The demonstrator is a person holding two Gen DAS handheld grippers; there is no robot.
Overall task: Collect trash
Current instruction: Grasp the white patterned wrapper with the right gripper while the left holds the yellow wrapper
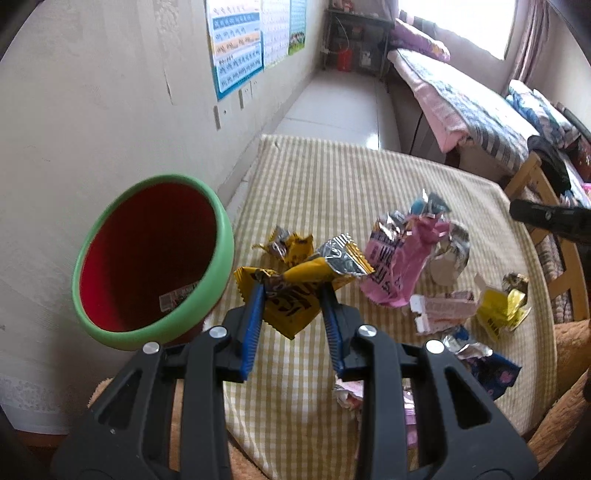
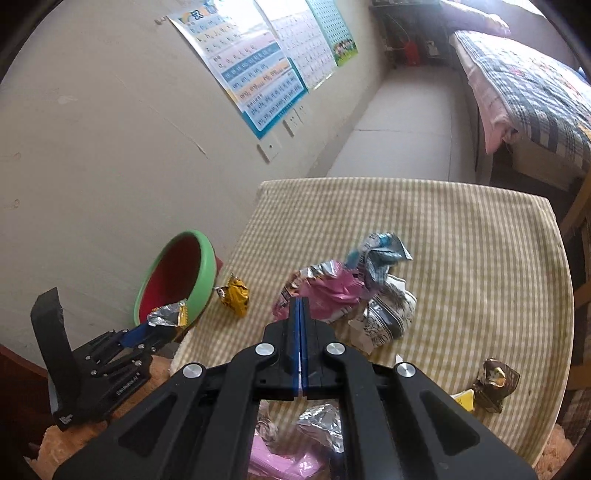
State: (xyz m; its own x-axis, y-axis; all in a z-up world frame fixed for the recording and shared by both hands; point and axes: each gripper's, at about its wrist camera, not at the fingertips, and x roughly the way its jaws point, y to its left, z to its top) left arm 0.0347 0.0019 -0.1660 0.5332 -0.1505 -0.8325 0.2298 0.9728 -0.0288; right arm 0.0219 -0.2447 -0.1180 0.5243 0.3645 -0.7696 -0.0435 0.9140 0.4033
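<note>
Green-rimmed red bin; yellow wrapper; pink wrapper; yellow-checked cloth.

Pink wrapper cut off by bottom edge, half hidden behind right tongs

Ahead of me, colourful paper wall charts hang on the beige wall. A bed with a blue-and-white checked quilt stands opposite, beside a bright window.

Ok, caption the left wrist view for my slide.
Left tongs grip a yellow wrapper beside the green-rimmed bin.
</note>
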